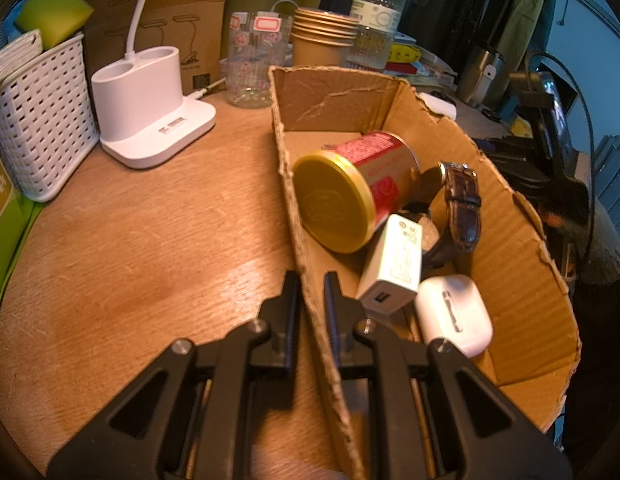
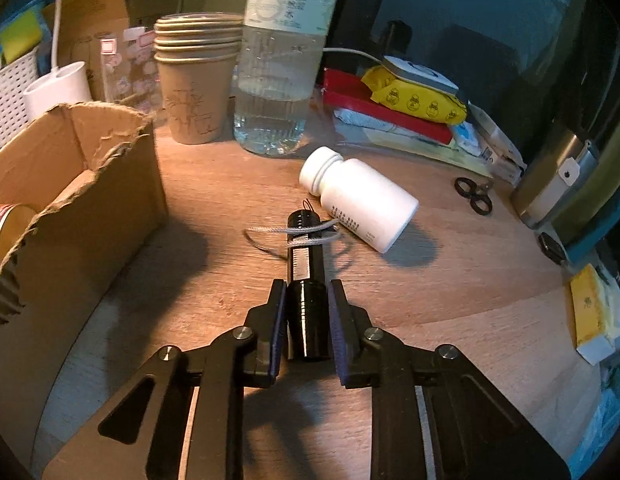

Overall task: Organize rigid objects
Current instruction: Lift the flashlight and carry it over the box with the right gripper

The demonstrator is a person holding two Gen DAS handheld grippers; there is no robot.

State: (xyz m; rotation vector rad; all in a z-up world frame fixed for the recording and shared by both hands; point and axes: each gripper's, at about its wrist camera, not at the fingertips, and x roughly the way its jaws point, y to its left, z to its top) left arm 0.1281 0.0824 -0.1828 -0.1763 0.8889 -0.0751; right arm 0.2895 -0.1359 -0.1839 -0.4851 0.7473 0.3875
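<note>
On the wooden table [image 2: 450, 300], right hand-held gripper [image 2: 307, 316] clamps the flashlight [image 2: 305, 264]; left hand-held gripper [image 1: 312, 312] pinches the box wall [image 1: 310, 264].

Home desk, lamp base [image 1: 149, 100], paper cups [image 2: 195, 76]

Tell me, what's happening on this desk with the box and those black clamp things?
A person is tidying small hard items into a cardboard box. The left gripper pinches the box's near wall, one finger inside and one outside. Already in the box: a tin, a watch, a charger and an earbud case. The right gripper is closed on a black flashlight with a cord, over the table. A white pill bottle lies on its side outside the box.
</note>
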